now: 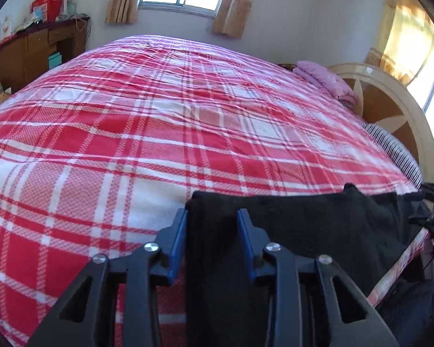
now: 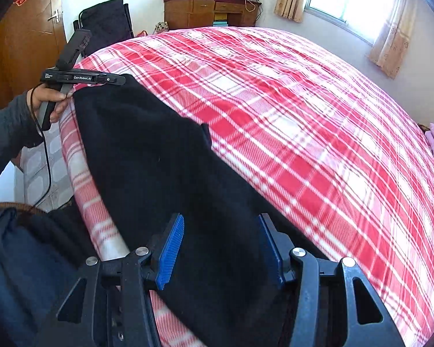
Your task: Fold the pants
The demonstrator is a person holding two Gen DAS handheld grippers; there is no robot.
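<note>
Both tools, left tool and right tool, are straddling black pants unclenched on bed; folding apparently barely started.

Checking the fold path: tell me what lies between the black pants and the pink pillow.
Only bare plaid blanket lies between the pants and pillow, in the left wrist view.

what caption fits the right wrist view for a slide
Right gripper open astride black pants along the edge of a red plaid bed, left gripper at the far end.
</note>
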